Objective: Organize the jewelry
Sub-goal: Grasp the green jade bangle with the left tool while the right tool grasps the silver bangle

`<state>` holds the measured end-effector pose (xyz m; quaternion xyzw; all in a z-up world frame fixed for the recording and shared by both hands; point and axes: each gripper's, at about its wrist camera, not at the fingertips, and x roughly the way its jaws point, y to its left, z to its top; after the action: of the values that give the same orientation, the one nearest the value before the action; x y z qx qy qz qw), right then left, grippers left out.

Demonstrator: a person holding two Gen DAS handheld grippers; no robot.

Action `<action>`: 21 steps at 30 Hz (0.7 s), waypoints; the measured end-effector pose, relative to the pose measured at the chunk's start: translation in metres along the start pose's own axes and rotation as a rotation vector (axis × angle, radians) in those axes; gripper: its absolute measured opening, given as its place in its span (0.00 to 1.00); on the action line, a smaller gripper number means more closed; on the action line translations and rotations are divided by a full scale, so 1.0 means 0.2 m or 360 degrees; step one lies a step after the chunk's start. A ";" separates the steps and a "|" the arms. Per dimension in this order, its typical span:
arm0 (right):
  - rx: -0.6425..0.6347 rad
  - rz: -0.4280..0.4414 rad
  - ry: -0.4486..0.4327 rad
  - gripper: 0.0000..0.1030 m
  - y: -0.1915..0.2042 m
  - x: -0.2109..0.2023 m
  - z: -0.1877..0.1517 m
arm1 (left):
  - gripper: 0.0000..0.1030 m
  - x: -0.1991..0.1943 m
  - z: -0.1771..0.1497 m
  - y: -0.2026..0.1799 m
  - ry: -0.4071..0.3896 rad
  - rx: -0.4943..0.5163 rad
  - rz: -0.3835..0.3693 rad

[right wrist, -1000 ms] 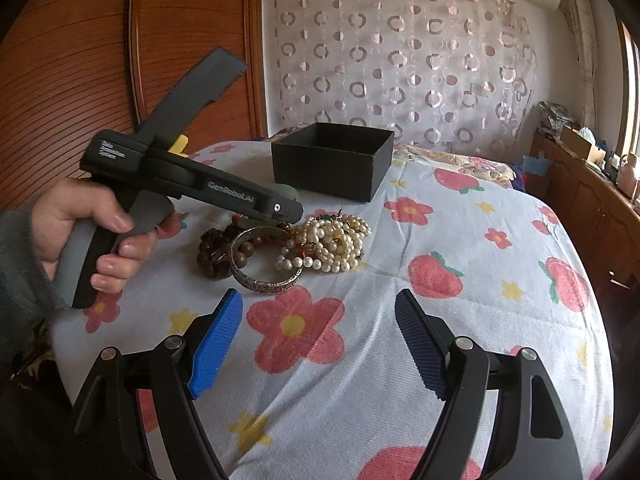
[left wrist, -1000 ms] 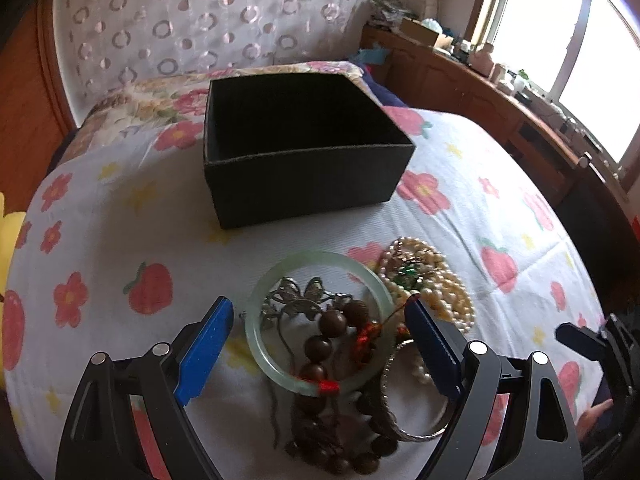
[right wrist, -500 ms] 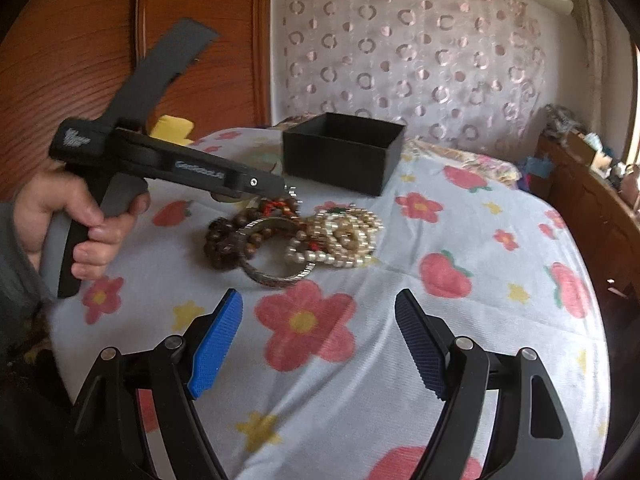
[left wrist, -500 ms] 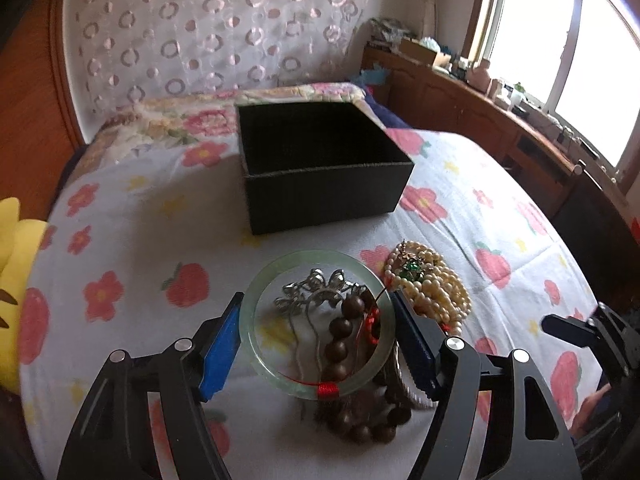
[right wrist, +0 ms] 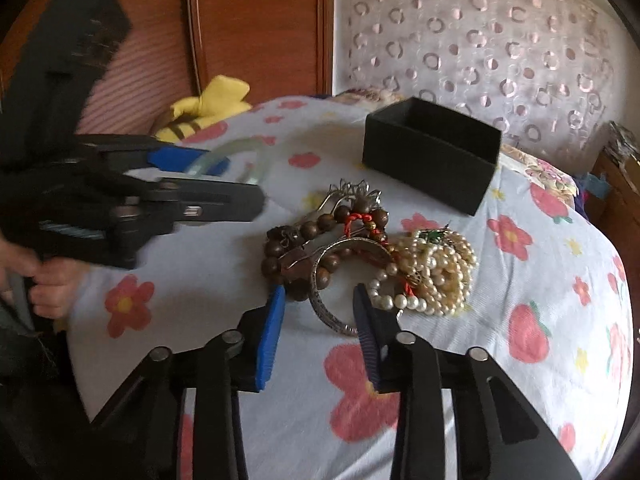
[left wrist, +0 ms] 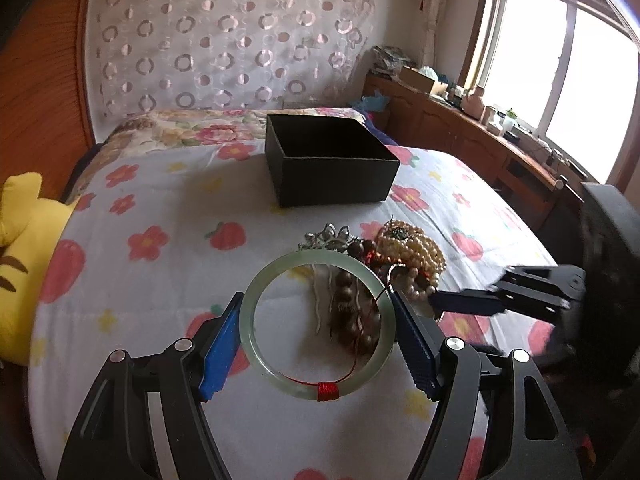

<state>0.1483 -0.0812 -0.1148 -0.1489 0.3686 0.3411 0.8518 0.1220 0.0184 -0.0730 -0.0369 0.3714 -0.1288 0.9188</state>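
My left gripper (left wrist: 318, 332) is shut on a pale green jade bangle (left wrist: 320, 258), both blue pads against its rim, and holds it above the flowered bedspread (left wrist: 160, 280). In the right wrist view that bangle (right wrist: 236, 152) is a blur at the left. The remaining pile holds a pearl necklace (right wrist: 440, 276), dark wooden beads (right wrist: 288, 248), a silver hairpin (right wrist: 352, 192) and a silver bangle (right wrist: 332, 316). My right gripper (right wrist: 319, 292) straddles the silver bangle's near rim, its jaws closing but not pressing. An open black box (left wrist: 332, 176) (right wrist: 432, 160) stands behind the pile.
A yellow plush toy (left wrist: 24, 240) lies at the bed's left edge by the wooden headboard (right wrist: 260, 40). A wooden cabinet (left wrist: 480, 140) with clutter runs under the window on the right. A person's hand (right wrist: 52, 288) grips the left tool.
The left gripper closed on the jade bangle and lifted it off the pile. The right gripper moved up to the pile and its jaws narrowed around the silver bangle.
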 end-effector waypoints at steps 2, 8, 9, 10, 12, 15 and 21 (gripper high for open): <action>-0.0018 -0.0005 0.0024 0.30 0.00 0.03 0.01 | 0.66 -0.01 -0.01 0.01 -0.0003 -0.0005 0.0004; -0.0037 0.0037 0.0043 0.08 -0.01 -0.01 -0.01 | 0.66 -0.04 -0.04 0.04 -0.0027 -0.0017 0.0016; -0.0039 0.0046 0.0041 0.06 -0.01 -0.03 -0.01 | 0.66 -0.04 -0.05 0.04 -0.0030 -0.0012 0.0025; -0.0041 0.0054 0.0039 0.05 -0.01 -0.05 -0.03 | 0.66 -0.04 -0.06 0.03 -0.0033 -0.0006 0.0032; -0.0050 0.0065 0.0032 0.05 0.00 -0.08 -0.05 | 0.67 -0.04 -0.07 0.02 -0.0039 0.0001 0.0036; -0.0060 0.0087 0.0011 0.05 0.01 -0.14 -0.08 | 0.67 -0.04 -0.07 0.02 -0.0040 -0.0001 0.0025; -0.0057 0.0106 0.0018 0.05 0.01 -0.21 -0.18 | 0.67 -0.04 -0.09 0.00 -0.0036 0.0021 0.0023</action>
<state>0.1064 -0.1183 -0.1090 -0.1536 0.3720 0.3750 0.8351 0.1038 0.0204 -0.0798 -0.0297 0.3604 -0.1241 0.9240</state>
